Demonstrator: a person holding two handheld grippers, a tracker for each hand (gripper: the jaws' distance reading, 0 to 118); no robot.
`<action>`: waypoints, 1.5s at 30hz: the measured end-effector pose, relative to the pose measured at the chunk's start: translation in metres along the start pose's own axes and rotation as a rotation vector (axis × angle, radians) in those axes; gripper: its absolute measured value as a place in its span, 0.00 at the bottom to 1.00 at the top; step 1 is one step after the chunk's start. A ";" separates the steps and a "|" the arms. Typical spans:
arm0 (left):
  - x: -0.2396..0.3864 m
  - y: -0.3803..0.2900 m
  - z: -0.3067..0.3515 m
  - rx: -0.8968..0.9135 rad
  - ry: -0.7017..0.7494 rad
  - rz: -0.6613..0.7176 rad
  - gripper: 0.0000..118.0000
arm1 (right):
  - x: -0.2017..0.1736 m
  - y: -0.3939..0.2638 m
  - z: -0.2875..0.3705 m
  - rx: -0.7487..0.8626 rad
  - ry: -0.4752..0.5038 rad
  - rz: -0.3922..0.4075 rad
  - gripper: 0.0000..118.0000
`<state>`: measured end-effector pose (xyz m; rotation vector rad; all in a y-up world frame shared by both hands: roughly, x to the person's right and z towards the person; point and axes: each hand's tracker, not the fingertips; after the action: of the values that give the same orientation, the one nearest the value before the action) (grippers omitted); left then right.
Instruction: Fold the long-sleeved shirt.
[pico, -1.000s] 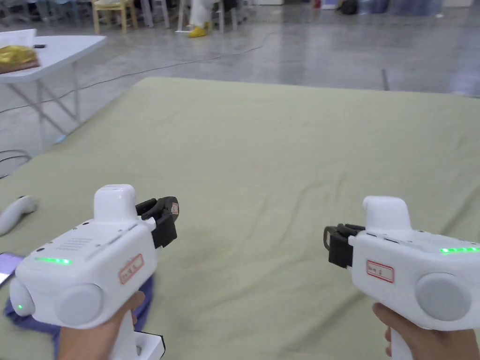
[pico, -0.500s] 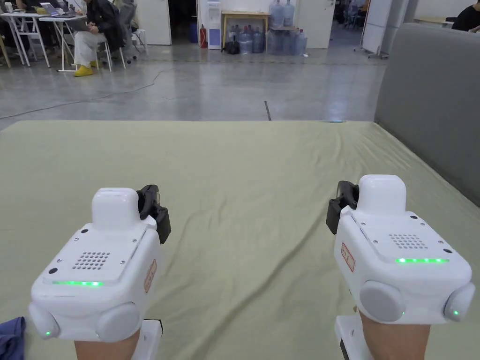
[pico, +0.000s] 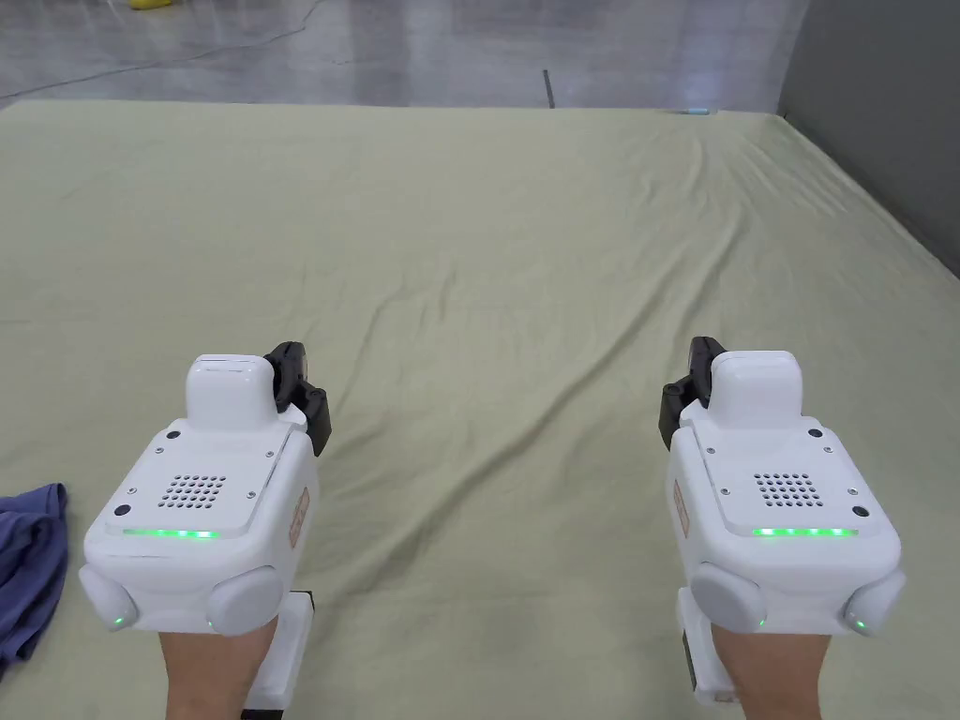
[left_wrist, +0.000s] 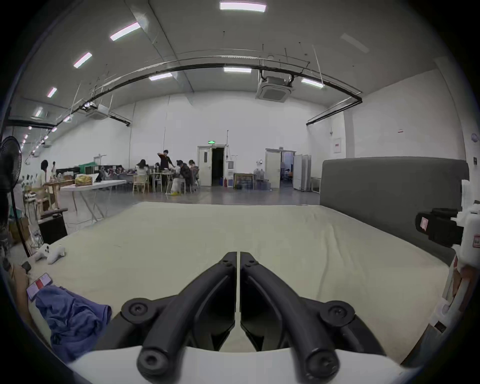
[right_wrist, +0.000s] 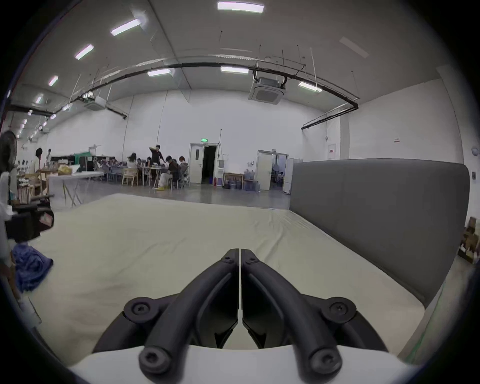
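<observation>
Hovering side by side over the bed (pico: 487, 244), the left tongs (left_wrist: 238, 259) and the right tongs (right_wrist: 240, 250) are both closed on nothing, jaws pressed together with only a hairline gap between them in each gripper view. The shirt (left_wrist: 71, 318) lies crumpled in a blue heap at the near left edge of the bed, beside and behind the left tongs, well apart from the right tongs. In the head view just a corner of it (pico: 33, 553) shows at the left border.

Nothing of the fold looks begun, so the risks lie in the first grab. The heap is bunched, and closed tongs pushed into it would shove the cloth rather than catch it; they need to open first. Seizing a random lump could pick up several layers at once, and the shirt would then come up twisted, sleeves tangled inside. It sits close to the bed's edge, so a sideways nudge might tip it off. A phone (left_wrist: 39, 284) lies touching or just beside the heap; dragging the cloth could pull it along. The loose, wrinkled sheet could also get pinched together with the shirt.
</observation>
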<state>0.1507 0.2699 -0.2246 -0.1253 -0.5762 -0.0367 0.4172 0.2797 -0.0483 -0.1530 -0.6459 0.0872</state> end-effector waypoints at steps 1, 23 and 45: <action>0.000 -0.001 -0.001 -0.005 -0.005 0.002 0.00 | 0.002 0.000 -0.001 -0.009 0.001 -0.003 0.03; 0.004 -0.001 -0.012 0.033 0.056 -0.016 1.00 | -0.003 0.000 -0.020 -0.083 0.105 -0.014 1.00; -0.001 0.001 0.000 0.036 0.051 0.008 1.00 | 0.001 0.015 -0.004 0.066 0.061 -0.043 1.00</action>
<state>0.1498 0.2708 -0.2253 -0.0914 -0.5255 -0.0213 0.4199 0.2939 -0.0533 -0.0780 -0.5844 0.0616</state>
